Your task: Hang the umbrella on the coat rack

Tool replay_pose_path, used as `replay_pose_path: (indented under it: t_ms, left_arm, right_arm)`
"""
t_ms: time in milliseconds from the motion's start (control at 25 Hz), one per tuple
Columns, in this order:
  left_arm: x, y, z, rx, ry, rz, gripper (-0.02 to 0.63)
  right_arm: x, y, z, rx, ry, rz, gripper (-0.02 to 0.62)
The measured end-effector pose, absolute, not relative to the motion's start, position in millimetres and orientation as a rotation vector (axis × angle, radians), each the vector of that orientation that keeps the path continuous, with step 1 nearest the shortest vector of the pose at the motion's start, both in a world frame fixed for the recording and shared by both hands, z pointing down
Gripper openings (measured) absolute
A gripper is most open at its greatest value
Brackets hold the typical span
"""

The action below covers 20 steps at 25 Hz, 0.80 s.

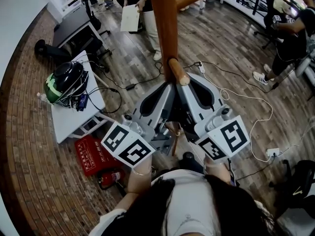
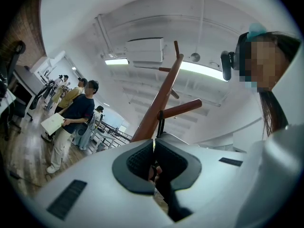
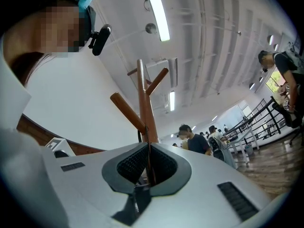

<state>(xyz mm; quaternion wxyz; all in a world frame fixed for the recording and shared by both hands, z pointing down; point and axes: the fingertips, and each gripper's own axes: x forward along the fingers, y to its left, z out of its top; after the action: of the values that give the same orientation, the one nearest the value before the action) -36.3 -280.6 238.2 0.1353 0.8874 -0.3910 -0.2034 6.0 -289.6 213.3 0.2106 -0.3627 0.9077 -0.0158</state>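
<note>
Head view: the coat rack [image 1: 165,28] stands straight ahead of me, and one peg [image 1: 177,73] juts from its pole towards me with its rounded end just above both tools. The two grippers converge under that peg, their tips almost touching each other.

Left gripper [image 2: 153,144]: the jaw tips are closed. A dark mass sits in the hollow behind them, which I judge to be the umbrella [image 2: 166,194]; most of it hangs below the tools and is hidden from the head view. A dark strap [image 2: 161,122] rises from the jaw tips and appears to loop over the peg close to the pole.

Right gripper [image 3: 148,148]: the jaws are clamped on a thin cord [image 3: 148,163] that runs up between the pads towards the same peg.

Governing relation: the peg lies up and ahead of both sets of jaws, with its long axis sloping up and away from the pole. The strap runs close to vertical from peg to jaws. Neither gripper is clearly nearer.

Judgement: the hang looks nearly complete. The load should be lowered onto the peg before either gripper lets go. I cannot confirm that the loop is fully seated.
</note>
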Motion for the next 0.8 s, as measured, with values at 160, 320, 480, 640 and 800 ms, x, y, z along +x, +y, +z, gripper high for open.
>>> replay_pose_path:
  t_ms: [160, 320, 480, 640, 800]
  left_arm:
    - [-42.8, -272.8, 238.6, 2.572, -1.140, -0.594, 0.012]
    - [-48.4, -264.7, 236.8, 2.577, -1.143, -0.601, 0.012]
    - [-54.2, -256.2, 237.7, 2.582, -1.142, -0.599, 0.012]
    - [-60.1, -246.3, 237.4, 2.587, -1.129, -0.604, 0.012]
    - [-65.0, -236.0, 235.8, 2.594, -1.114, -0.611, 0.012]
  right_arm:
    - [6.4, -285.2, 214.4, -1.044, 2.508, -0.032, 0.037]
    - [8.0, -282.1, 216.1, -1.098, 2.493, -0.017, 0.037]
    - [7.4, -276.8, 220.0, -1.149, 2.481, -0.014, 0.037]
    - [5.0, -268.3, 221.8, -1.184, 2.467, -0.008, 0.037]
    - [2.1, -256.7, 221.1, -1.205, 2.459, 0.002, 0.037]
